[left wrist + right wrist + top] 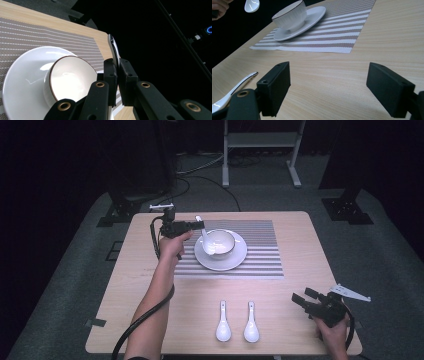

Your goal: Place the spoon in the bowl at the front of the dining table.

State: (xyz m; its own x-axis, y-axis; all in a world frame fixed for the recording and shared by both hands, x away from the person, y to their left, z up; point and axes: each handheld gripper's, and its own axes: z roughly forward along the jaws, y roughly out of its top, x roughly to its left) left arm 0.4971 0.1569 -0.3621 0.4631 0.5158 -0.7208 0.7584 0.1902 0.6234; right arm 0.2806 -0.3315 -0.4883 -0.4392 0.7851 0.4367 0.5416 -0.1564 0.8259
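Observation:
My left gripper (199,225) is shut on the handle of a white spoon (204,236), whose scoop hangs over the left rim of a white bowl (219,243). The bowl stands on a white saucer (220,262) on a striped placemat (260,250). In the left gripper view the pads (110,72) clamp the spoon handle (113,50) edge-on above the bowl (70,77). My right gripper (301,297) rests open near the front right corner, with bare table between its jaws (328,87). In its view the held spoon (252,5) hangs left of the bowl (289,15).
Two more white spoons (223,322) (251,322) lie side by side near the table's front edge, left of the right gripper; one spoon's handle (232,91) shows beside its left jaw. A stand and cables sit on the floor beyond the table.

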